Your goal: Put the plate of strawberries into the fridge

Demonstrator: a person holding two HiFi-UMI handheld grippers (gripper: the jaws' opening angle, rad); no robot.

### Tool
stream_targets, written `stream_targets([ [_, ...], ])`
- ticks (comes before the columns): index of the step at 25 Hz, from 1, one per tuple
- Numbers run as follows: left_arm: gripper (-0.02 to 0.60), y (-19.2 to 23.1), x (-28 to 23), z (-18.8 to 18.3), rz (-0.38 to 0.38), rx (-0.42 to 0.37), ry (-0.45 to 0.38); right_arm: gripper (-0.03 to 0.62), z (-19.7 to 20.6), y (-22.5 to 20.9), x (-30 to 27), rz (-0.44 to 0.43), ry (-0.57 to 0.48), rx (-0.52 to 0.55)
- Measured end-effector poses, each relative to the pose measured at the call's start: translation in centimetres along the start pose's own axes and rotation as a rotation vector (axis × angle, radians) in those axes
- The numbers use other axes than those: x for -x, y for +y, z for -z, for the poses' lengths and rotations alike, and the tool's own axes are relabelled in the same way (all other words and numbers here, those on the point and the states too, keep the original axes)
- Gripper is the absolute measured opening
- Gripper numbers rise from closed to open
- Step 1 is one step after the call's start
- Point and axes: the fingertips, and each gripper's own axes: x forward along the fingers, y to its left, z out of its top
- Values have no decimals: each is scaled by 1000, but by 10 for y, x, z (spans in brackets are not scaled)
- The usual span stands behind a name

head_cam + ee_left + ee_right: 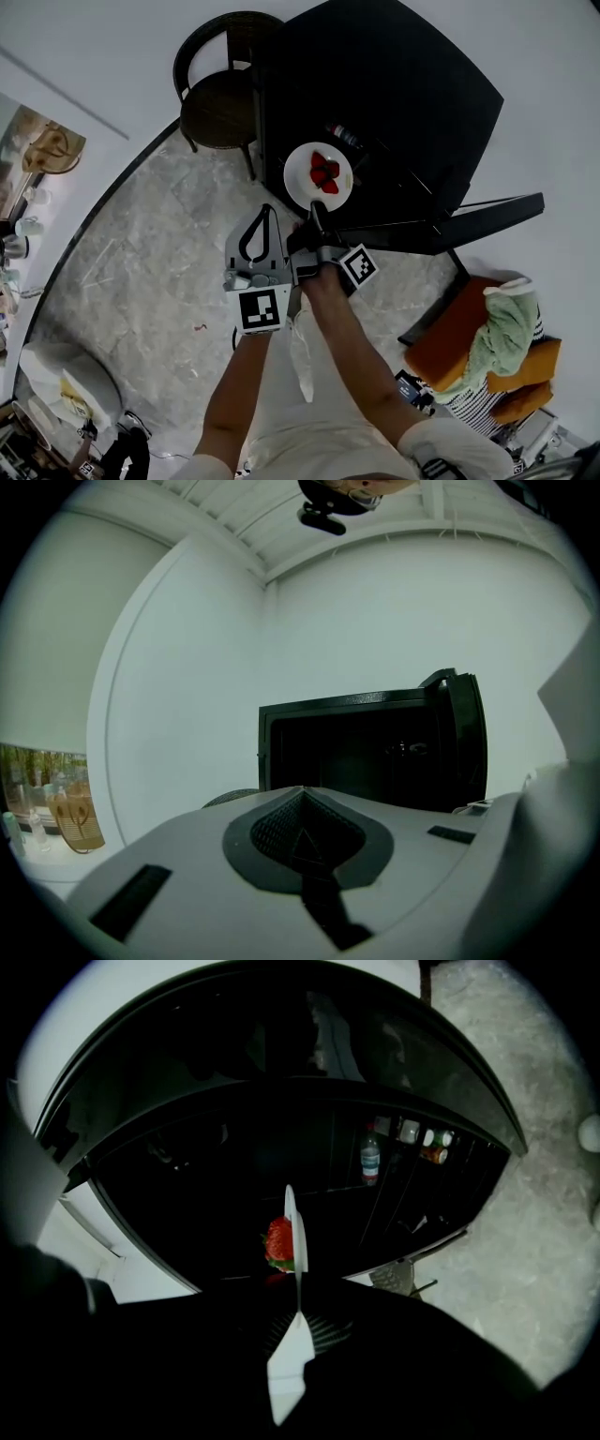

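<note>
Nearly there: plate gripped at the open fridge, not yet shelved

So far the carrying part looks done. The right gripper (312, 217) has its jaws clamped on the near rim of the white plate (319, 175), and the plate reaches straight out ahead of them. The strawberries (324, 172) sit in a small heap at its middle, well beyond the fingertips. In the right gripper view the plate shows edge-on as a thin white line running forward from between the jaws, with one red berry just to its left.

Beyond the plate is the black fridge (394, 84). Its door (469, 220) is swung wide to the right of the jaws, so no opening step is left. Past the plate the right gripper view gives the dark inside, with a row of bottles (371, 1159) ahead and to the right. No shelf under the plate can be made out, and I cannot tell whether its far edge has crossed into the opening.

Just to the left of the right gripper, the left gripper (269, 211) has its jaws together with nothing between them. It faces the same open fridge and plays no part in the hold.

By my reading, what remains is to push the plate further in, keep it level so the berries do not roll, set it on a shelf, let the jaws go and draw back. Shutting the door may follow, and the idle left gripper is free for that
</note>
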Motion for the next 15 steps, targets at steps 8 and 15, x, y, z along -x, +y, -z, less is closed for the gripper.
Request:
stream_targets([
  [8, 0, 4, -18, 32, -2, -27, 5, 21, -14, -26, -11, 8, -33, -21],
  [15, 0, 0, -27, 46, 3, -23, 1, 21, -24, -41, -19, 13, -61, -21],
])
